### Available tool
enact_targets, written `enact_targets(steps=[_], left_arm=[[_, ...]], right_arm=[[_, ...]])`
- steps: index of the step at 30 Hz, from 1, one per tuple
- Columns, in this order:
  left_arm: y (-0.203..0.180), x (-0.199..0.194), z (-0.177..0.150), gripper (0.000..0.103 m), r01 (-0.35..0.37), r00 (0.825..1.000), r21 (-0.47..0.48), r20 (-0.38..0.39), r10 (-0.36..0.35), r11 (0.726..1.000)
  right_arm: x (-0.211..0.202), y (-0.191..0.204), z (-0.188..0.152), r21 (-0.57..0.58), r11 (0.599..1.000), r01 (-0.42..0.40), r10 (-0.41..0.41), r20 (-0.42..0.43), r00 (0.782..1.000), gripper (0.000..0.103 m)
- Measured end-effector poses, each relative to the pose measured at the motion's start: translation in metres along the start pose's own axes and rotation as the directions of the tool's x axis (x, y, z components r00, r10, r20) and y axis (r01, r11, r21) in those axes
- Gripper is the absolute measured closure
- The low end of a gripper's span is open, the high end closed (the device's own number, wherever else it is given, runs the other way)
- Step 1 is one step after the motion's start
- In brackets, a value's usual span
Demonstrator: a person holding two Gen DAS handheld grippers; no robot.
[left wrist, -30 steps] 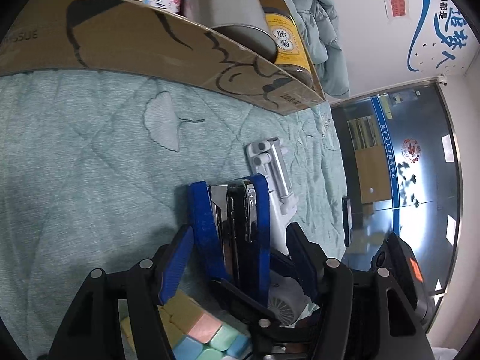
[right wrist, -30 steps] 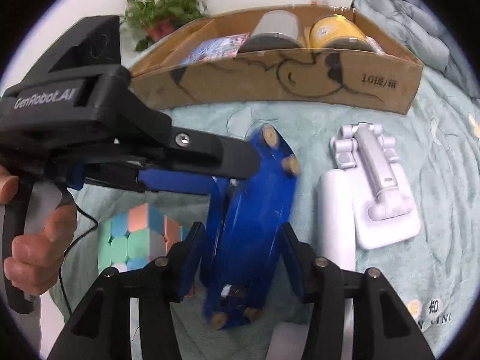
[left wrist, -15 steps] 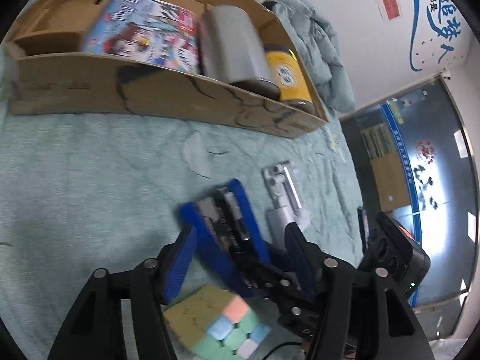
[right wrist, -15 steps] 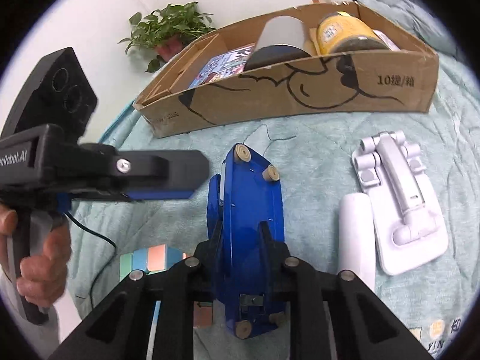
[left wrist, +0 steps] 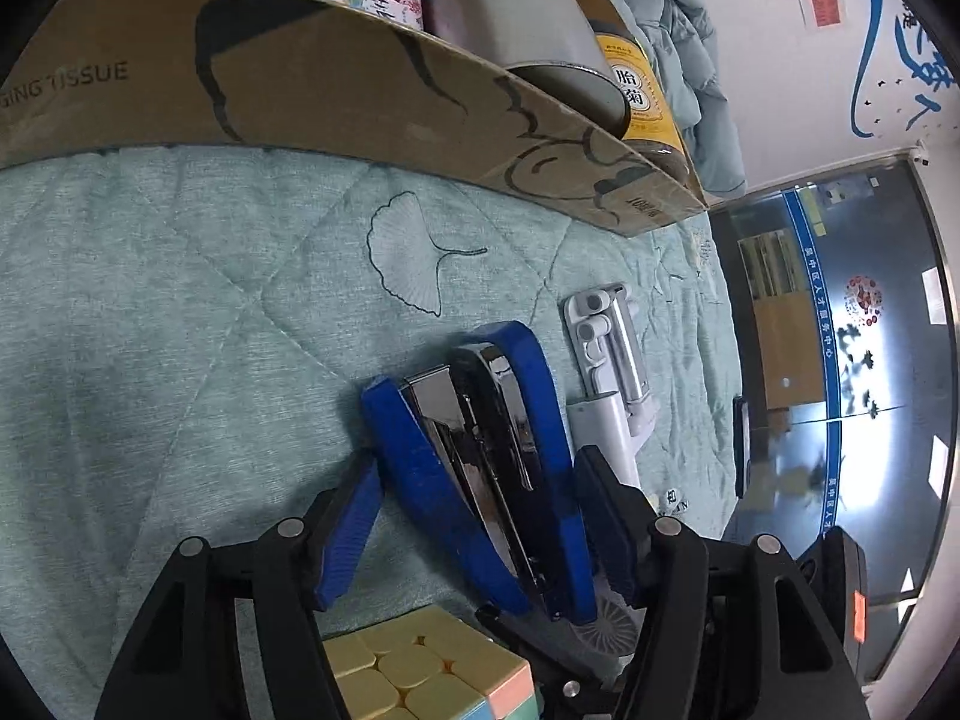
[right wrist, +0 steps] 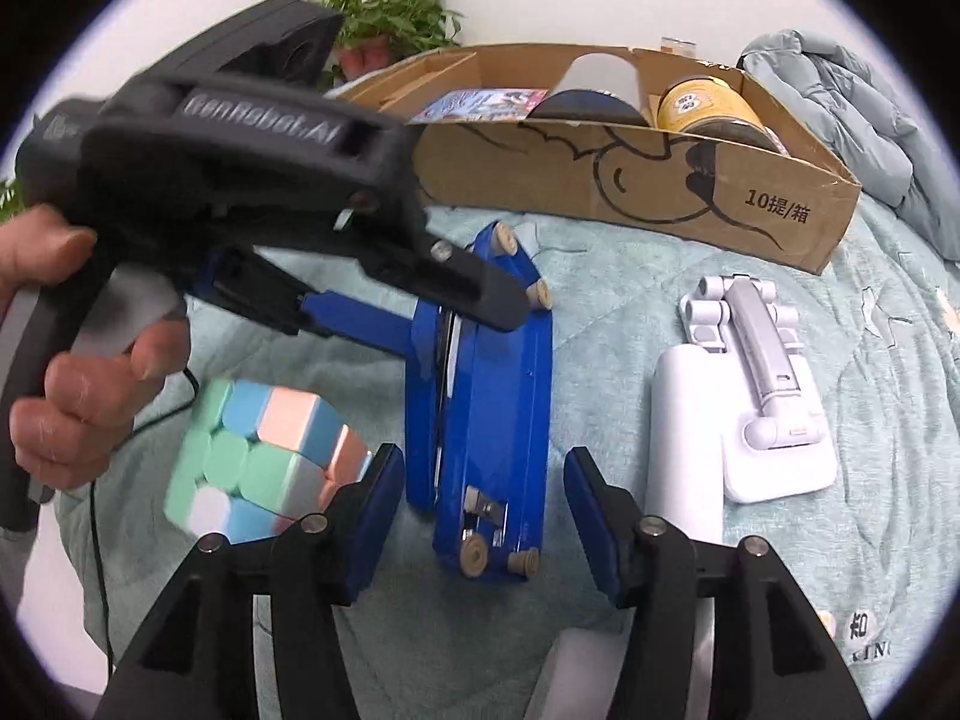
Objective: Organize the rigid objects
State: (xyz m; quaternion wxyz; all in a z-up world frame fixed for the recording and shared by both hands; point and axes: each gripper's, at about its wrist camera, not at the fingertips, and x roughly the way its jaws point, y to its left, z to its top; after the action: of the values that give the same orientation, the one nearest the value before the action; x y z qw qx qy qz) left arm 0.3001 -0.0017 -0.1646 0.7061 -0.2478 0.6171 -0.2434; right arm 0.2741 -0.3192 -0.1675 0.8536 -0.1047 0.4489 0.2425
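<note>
A blue stapler [left wrist: 480, 468] lies on its side on the green quilt, rubber feet showing in the right wrist view [right wrist: 486, 420]. My left gripper [left wrist: 477, 468] is open and straddles the stapler's far half; in the right wrist view it [right wrist: 462, 324] reaches in from the left, held by a person's hand [right wrist: 72, 408]. My right gripper [right wrist: 483, 462] is opening around the stapler's near end, with a gap between each pad and the stapler. Behind stands a cardboard box [right wrist: 660, 192] holding a picture book, a grey cylinder and a yellow jar.
A pastel puzzle cube [right wrist: 264, 456] sits left of the stapler. A white handheld fan [right wrist: 684, 432] and a white folding phone stand [right wrist: 768, 396] lie to its right. A grey-green jacket [right wrist: 840, 108] is heaped at the back right, with a potted plant [right wrist: 390, 18] behind the box.
Half a second ago my right gripper was shut on the stapler; its jaws have parted since. My left gripper, then raised and off to the left, has come back down around the stapler.
</note>
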Motion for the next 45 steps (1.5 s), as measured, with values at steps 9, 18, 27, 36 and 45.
enact_targets(steps=[9, 18, 27, 36, 45], left_arm=[[-0.002, 0.001, 0.002, 0.038, 0.036, 0.999, -0.003, 0.008, -0.036, 0.999], [0.005, -0.028, 0.002, 0.039, 0.068, 0.995, -0.01, 0.07, -0.067, 0.998], [-0.007, -0.016, 0.004, 0.039, 0.09, 0.995, 0.021, 0.042, -0.091, 0.996], [-0.026, -0.001, 0.009, 0.036, -0.003, 0.999, 0.067, 0.053, -0.001, 0.998], [-0.019, 0.005, 0.013, 0.03, -0.051, 0.999, 0.06, 0.015, 0.05, 0.997]], right_arm=[[0.008, 0.025, 0.008, -0.01, 0.997, 0.074, -0.074, -0.007, 0.997, 0.068], [0.021, -0.022, 0.015, 0.355, 0.872, -0.337, 0.35, 0.031, 0.936, 0.071], [-0.002, -0.004, 0.026, 0.237, 0.967, -0.089, 0.081, 0.043, 0.996, 0.026], [-0.009, 0.0, 0.017, 0.149, 0.989, 0.008, -0.016, 0.049, 0.999, 0.024], [0.011, 0.009, 0.03, 0.074, 0.994, 0.082, -0.08, -0.032, 0.996, 0.05]])
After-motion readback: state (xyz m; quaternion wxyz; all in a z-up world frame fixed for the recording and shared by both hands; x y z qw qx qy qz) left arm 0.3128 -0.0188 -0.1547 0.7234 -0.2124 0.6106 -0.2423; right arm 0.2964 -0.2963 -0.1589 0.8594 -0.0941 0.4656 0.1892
